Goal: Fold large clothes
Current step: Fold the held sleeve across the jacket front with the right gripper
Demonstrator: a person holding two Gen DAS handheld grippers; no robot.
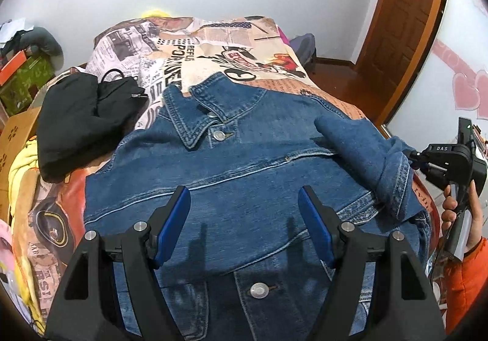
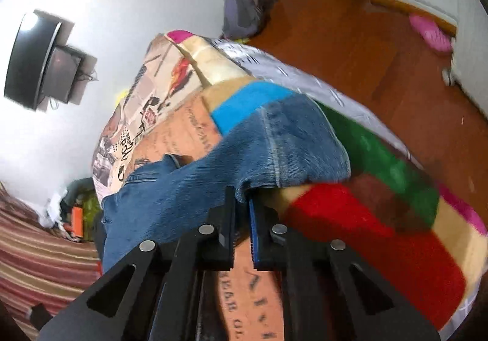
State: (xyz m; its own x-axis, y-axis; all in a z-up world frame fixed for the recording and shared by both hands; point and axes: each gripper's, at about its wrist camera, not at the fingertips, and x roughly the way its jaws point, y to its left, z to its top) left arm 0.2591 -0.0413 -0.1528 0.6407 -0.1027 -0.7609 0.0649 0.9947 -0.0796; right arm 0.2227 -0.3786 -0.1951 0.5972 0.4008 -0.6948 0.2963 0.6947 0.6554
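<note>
A blue denim jacket lies front up and buttoned on the bed, collar toward the far side. My left gripper hovers open just above its chest, with nothing between the blue pads. The jacket's right sleeve lies folded across the front, its cuff at the bed's right edge. My right gripper is at that cuff. In the right wrist view the right gripper is shut on the sleeve's edge, denim pinched between the pads.
A black bag lies on the newspaper-print bedcover left of the collar. Cardboard boxes crowd the left side. A striped blanket hangs over the bed's right side. A hand holds the right gripper; a wooden door stands beyond.
</note>
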